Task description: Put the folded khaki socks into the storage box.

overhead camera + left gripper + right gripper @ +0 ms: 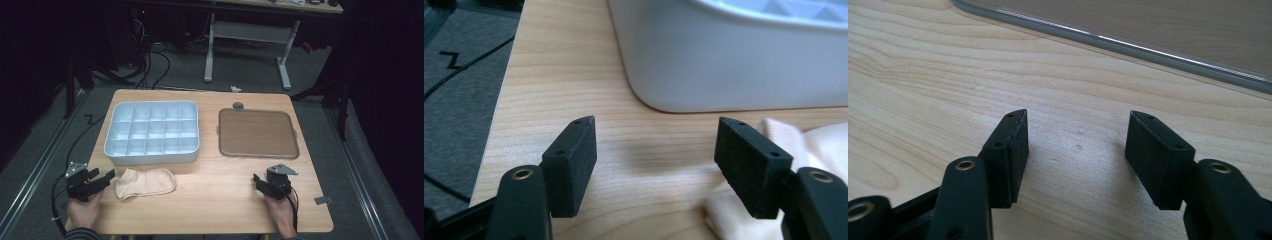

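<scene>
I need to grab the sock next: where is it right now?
In the high view the sock lies on the table's near left, just in front of the white organizer and beside the open left gripper.

Both grippers, left gripper (102, 181) and right gripper (261, 183), are black, with grey three-cornered plates, brass-ringed holes and trailing cables

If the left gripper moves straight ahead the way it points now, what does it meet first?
Probably the near wall of the white tray; the left gripper stands open, facing it across bare table. The sock lies beside one jaw. Depth is uncertain.
</scene>
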`<state>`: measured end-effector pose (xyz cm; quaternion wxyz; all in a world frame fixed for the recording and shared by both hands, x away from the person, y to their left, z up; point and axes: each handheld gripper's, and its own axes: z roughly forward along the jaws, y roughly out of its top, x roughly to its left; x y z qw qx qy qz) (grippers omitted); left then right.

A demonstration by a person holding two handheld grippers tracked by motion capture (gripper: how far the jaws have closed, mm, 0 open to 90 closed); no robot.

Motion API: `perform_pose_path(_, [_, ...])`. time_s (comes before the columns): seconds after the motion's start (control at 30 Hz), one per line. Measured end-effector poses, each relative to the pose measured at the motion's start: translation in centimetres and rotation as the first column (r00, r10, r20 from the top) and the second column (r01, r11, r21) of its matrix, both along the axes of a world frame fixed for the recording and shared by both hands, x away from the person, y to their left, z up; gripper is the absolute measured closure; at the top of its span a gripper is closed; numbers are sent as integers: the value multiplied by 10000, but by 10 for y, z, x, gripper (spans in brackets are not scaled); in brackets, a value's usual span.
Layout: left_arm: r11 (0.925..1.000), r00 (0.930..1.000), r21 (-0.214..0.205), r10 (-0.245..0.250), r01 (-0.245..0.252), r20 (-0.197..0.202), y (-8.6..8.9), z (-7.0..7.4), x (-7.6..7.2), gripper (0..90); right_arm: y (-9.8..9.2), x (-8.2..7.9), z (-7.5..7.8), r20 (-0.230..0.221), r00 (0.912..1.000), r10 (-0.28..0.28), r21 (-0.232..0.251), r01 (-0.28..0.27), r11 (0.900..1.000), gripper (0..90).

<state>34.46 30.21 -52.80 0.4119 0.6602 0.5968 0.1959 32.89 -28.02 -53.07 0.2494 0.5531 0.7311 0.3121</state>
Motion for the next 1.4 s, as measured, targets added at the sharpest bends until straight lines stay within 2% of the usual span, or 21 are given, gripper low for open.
perform_pose_path(0.1, [9995, 9997, -241, -188, 192, 145, 0, 5, -6, 337, 0, 0, 0, 24, 10000, -47, -17, 47, 10000, 457])
perform_pose_path(0.2, [9989, 9990, -234, -407, 411, 210, -4, 8, -11, 337, 3, 0, 1, 176, 9998, -19, -13, 19, 10000, 480])
perform_pose_path(0.23, [9983, 9983, -219, -541, 546, 207, -6, 9, -13, 337, 6, -2, 2, 350, 9994, -33, 126, 29, 9999, 482])
perform_pose_path(0.33, [9967, 9970, -301, -750, 755, 166, -10, 9, -17, 334, 9, -3, 4, 503, 9987, 17, 331, -34, 9994, 484])
perform_pose_path(0.53, [9930, 9933, -233, -1154, 1156, 107, -19, 10, -23, 332, 22, -7, 7, 671, 9968, 445, 318, -467, 9984, 511])
perform_pose_path(0.67, [9906, 9906, -171, -1360, 1358, -111, -25, 9, -25, 328, 33, -9, 9, 678, 9945, 793, 495, -828, 9953, 517])
perform_pose_path(0.77, [9903, 9899, 88, -1381, 1384, -336, -30, 6, -26, 329, 42, -11, 11, 773, 9909, 1106, 650, -1157, 9912, 517])
perform_pose_path(0.93, [9914, 9903, -46, -1312, 1311, -451, -34, 0, -28, 329, 57, -14, 13, 800, 9846, 1553, 819, -1617, 9834, 520])
perform_pose_path(1.23, [9902, 9886, 117, -1380, 1389, -601, -39, -3, -30, 332, 75, -15, 15, 681, 9745, 2140, 1036, -2203, 9699, 530])
perform_pose_path(1.4, [9874, 9864, 506, -1460, 1500, -758, -43, -5, -30, 333, 90, -14, 17, 665, 9657, 2510, 1106, -2571, 9600, 532])
